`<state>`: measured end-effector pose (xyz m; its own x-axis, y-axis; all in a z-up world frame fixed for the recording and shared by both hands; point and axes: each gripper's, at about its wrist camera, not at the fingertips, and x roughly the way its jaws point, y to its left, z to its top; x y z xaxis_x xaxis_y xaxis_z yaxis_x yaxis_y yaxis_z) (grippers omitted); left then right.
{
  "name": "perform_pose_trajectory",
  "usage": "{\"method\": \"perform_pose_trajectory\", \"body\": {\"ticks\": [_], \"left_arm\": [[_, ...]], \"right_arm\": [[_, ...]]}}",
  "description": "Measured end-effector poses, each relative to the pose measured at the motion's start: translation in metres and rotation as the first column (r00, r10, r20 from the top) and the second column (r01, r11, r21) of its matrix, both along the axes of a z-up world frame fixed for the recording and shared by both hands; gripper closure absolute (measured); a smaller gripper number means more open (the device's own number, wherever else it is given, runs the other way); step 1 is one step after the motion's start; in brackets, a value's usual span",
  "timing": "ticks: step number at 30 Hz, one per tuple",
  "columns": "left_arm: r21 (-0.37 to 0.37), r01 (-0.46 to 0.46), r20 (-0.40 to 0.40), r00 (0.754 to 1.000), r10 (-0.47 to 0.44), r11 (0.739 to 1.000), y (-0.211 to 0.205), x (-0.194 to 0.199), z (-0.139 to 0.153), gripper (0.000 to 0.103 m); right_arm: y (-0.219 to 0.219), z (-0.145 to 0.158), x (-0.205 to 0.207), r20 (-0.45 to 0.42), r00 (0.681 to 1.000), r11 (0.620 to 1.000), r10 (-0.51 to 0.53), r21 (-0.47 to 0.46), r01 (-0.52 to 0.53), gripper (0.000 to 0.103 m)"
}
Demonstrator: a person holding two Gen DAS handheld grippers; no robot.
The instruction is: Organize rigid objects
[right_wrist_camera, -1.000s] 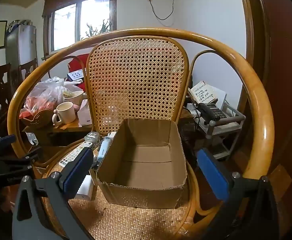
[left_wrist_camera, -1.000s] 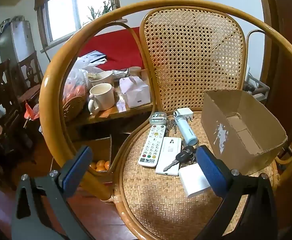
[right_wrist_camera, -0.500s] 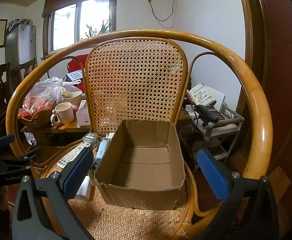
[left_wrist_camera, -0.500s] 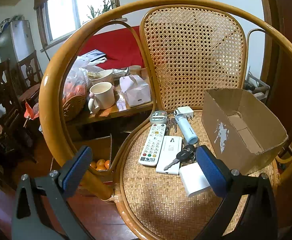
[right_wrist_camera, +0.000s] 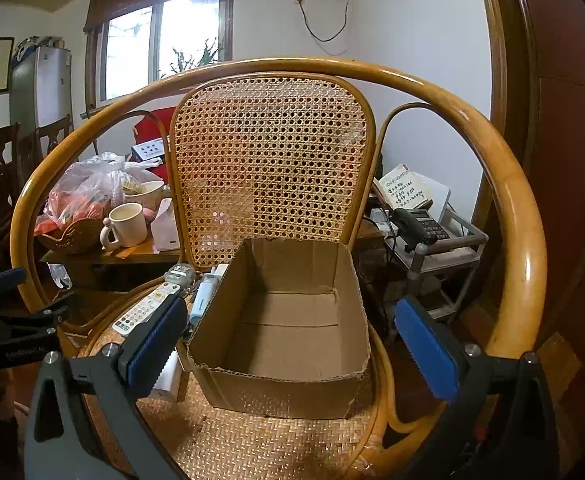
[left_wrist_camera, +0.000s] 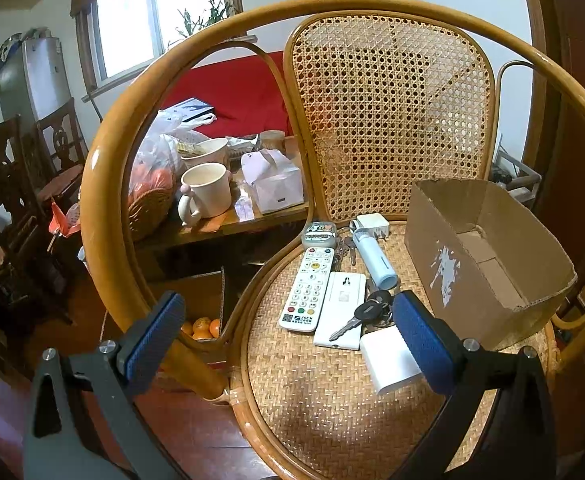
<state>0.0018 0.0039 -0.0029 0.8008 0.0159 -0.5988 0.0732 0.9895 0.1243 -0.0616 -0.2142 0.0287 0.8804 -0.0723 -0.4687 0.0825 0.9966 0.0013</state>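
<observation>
On the woven seat of a rattan chair [left_wrist_camera: 332,396] lie a white remote [left_wrist_camera: 307,289], a flat white box [left_wrist_camera: 342,310] with a black key [left_wrist_camera: 362,316] on it, a pale blue tube [left_wrist_camera: 374,258], a white charger [left_wrist_camera: 371,224], a small tin [left_wrist_camera: 319,234] and a white block [left_wrist_camera: 390,358]. An open empty cardboard box [left_wrist_camera: 488,256] [right_wrist_camera: 288,320] stands to their right. My left gripper [left_wrist_camera: 292,338] hangs open in front of the items, holding nothing. My right gripper [right_wrist_camera: 292,344] is open before the box. The remote [right_wrist_camera: 144,308] shows left of the box.
The chair's curved rattan arm [left_wrist_camera: 104,184] loops around the seat. Behind it a wooden table [left_wrist_camera: 220,224] carries a mug [left_wrist_camera: 208,192], a tissue box [left_wrist_camera: 274,186] and bagged fruit. A metal side stand [right_wrist_camera: 432,240] with a phone is at right. A carton of oranges [left_wrist_camera: 202,326] sits on the floor.
Both views have shifted only slightly; the right gripper has eased a little towards the box. Nothing on the seat has moved.
</observation>
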Motion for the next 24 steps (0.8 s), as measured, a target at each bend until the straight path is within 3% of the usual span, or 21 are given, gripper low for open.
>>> {"method": "perform_pose_trajectory", "body": {"ticks": [8, 24], "left_arm": [[0.003, 0.001, 0.0, 1.0, -0.001, 1.0, -0.0018, -0.0013, 0.002, 0.0], [0.005, 0.002, -0.002, 1.0, -0.002, 1.0, -0.0015, -0.0013, 0.0023, 0.0]], "right_arm": [[0.0071, -0.0022, 0.0002, -0.002, 1.0, 0.999, -0.008, -0.049, 0.008, 0.0], [0.0031, -0.0009, 0.0008, -0.004, 1.0, 0.999, -0.016, -0.03, 0.016, 0.0]]}}
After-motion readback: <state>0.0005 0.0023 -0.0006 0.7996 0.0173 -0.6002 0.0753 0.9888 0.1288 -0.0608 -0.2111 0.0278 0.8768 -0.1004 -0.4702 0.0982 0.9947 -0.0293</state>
